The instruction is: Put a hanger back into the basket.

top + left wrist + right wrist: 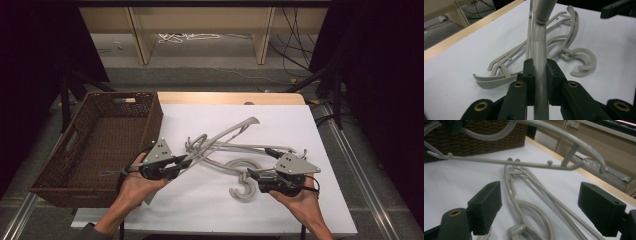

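Several grey plastic hangers (235, 148) lie tangled on the white table cover (200, 210). My left gripper (186, 162) is shut on the arm of one hanger (231, 132), which slants up and to the right above the pile. In the left gripper view, that arm (540, 45) runs straight out between the closed jaws of the left gripper (540, 67). My right gripper (250, 175) is open beside two hanger hooks (243, 192). In the right gripper view, the right gripper (541, 205) spreads wide over hangers on the table (529, 192), touching none, with the lifted hanger (536, 165) crossing above.
A brown wicker basket (152, 122) stands at the table's left side, close to my left hand; its wall (474, 137) is also in the right gripper view. The table's wooden far edge (225, 97) runs behind the cover. Shelf legs (140, 35) and cables lie on the floor beyond.
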The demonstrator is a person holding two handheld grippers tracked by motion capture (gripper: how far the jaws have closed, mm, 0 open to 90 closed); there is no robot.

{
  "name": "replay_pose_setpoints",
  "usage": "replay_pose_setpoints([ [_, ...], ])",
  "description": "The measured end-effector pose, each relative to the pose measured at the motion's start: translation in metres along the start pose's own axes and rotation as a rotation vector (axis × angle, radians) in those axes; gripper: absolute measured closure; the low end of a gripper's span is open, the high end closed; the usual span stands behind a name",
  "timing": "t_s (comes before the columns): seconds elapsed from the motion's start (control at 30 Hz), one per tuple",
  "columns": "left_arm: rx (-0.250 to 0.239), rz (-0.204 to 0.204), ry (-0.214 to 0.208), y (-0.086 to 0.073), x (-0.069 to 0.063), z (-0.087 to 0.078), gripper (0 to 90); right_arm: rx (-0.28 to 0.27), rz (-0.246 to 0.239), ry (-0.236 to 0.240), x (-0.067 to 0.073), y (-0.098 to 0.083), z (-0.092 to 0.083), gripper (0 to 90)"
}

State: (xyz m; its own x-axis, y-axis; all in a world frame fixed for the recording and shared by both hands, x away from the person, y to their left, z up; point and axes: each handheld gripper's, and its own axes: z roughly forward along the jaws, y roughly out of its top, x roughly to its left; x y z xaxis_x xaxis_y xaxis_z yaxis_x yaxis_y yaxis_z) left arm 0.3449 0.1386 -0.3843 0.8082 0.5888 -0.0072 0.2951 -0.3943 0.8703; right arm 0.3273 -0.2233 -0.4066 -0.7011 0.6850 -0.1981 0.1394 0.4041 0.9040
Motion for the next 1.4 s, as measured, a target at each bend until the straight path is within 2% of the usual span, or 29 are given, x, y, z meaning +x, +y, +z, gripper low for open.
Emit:
replay_pose_setpoints([
  [0.23, -0.042, -0.101, -0.039, 0.005, 0.006, -0.014, 79.6, 0.009, 0.001, -0.002, 0.002, -0.006, -0.003, 20.6],
  [0.27, -0.055, -0.131, -0.06, 0.007, 0.008, -0.018, 79.6, 0.01, 0.007, -0.004, 0.002, -0.007, -0.003, 20.6],
  [0.4, -0.099, -0.205, -0.097, 0.014, 0.012, -0.035, 79.6, 0.02, 0.015, -0.001, 0.001, -0.012, -0.005, 20.5],
  [0.5, -0.114, -0.216, -0.1, 0.023, 0.015, -0.05, 79.6, 0.034, 0.033, 0.017, 0.003, -0.014, -0.007, 20.3],
  [0.57, -0.124, -0.215, -0.095, 0.03, 0.017, -0.06, 79.6, 0.028, 0.025, 0.01, 0.003, -0.015, -0.007, 19.9],
  [0.7, -0.147, -0.208, -0.074, 0.042, 0.025, -0.082, 79.6, 0.02, 0.025, 0.004, 0.003, -0.017, -0.007, 19.3],
  [0.83, -0.154, -0.199, -0.02, 0.049, 0.036, -0.1, 79.6, 0.034, 0.024, 0.014, 0.003, -0.019, -0.008, 18.8],
  [0.93, -0.154, -0.209, 0.017, 0.051, 0.049, -0.113, 79.7, 0.033, 0.028, 0.012, 0.004, -0.02, -0.007, 18.6],
  [1.1, -0.146, -0.229, 0.079, 0.048, 0.068, -0.124, 79.7, 0.046, 0.032, 0.02, 0.004, -0.021, -0.007, 18.6],
  [1.4, -0.125, -0.244, 0.158, 0.037, 0.095, -0.133, 79.7, 0.052, 0.029, 0.025, 0.004, -0.022, -0.005, 18.3],
])
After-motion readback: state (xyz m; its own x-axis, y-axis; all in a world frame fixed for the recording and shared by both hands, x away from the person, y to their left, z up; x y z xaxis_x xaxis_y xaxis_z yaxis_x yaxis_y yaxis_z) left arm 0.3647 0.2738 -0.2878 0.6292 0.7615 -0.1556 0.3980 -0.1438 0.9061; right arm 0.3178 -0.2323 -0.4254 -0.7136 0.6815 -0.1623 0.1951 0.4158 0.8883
